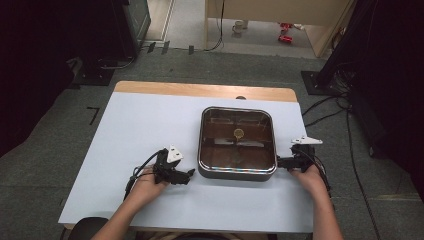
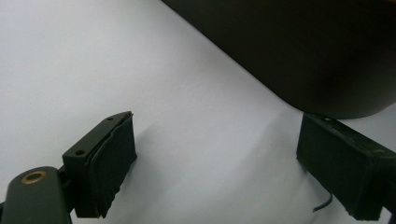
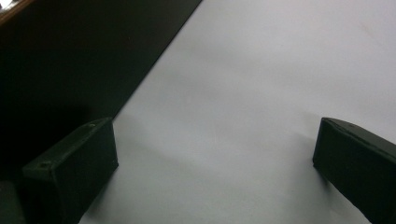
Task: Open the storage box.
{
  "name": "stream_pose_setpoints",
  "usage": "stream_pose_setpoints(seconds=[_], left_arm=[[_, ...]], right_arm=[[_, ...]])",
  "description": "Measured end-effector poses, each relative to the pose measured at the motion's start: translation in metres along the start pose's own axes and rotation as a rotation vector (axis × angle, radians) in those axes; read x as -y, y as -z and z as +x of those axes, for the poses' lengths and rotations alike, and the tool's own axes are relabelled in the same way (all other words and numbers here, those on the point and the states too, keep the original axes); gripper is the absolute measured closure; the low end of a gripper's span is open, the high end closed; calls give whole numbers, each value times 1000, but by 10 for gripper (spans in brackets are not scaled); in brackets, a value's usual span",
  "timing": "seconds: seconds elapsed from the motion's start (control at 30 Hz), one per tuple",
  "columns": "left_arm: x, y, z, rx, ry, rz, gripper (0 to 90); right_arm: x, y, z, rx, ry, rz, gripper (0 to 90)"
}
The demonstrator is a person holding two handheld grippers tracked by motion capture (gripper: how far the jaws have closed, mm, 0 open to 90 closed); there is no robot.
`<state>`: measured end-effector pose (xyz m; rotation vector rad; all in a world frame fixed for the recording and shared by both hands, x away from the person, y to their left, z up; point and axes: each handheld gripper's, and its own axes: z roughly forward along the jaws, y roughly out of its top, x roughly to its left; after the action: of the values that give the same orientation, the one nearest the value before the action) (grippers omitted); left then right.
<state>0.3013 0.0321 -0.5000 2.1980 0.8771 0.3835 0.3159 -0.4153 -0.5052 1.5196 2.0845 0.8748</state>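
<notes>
The left gripper [image 1: 189, 175] lay low over the white table sheet [image 1: 140, 130], its jaws spread wide with nothing between them. In the left gripper view the two black pads [image 2: 112, 163] stood well apart over bare white surface, and the dark rounded corner of the pan [image 2: 299, 51] rose just beyond the farther pad. The right gripper [image 1: 280, 162] was released as well: the right gripper view showed its pads [image 3: 79, 163] parted over the sheet, with the pan's dark side wall [image 3: 74, 60] running just beside one of them. Neither tool grasped anything.

Seen from the high view, the square metal pan [image 1: 237, 172] sat on the sheet toward the right of the table's middle, between the two grippers. The left gripper pointed at its near left corner from just beside it; the right gripper's tips sat at the near right corner, though whether they touched the wall could not be told. A small round golden thing [image 1: 239, 133] showed at the middle of the pan's dark, glossy floor.

A person's forearms came in from the bottom edge, a hand [image 1: 145, 187] on each tool. Black cable [image 1: 137, 172] looped from the left gripper, and a grey three-cornered plate [image 1: 174, 154] rode on top of it. Beyond the sheet a strip of bare wooden tabletop [image 1: 200, 90] showed at the far edge, with grey carpet [image 1: 50, 175] around the table.
</notes>
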Motion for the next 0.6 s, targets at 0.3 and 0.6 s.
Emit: stream_pose_setpoints(seconds=[0.3,0.6], left_arm=[[0,0,0,-7,-2,1,108],[-1,0,-1,-13,11,15,100]], right_arm=[[0,0,0,0,1,0,0],[0,0,0,0,1,0,0]])
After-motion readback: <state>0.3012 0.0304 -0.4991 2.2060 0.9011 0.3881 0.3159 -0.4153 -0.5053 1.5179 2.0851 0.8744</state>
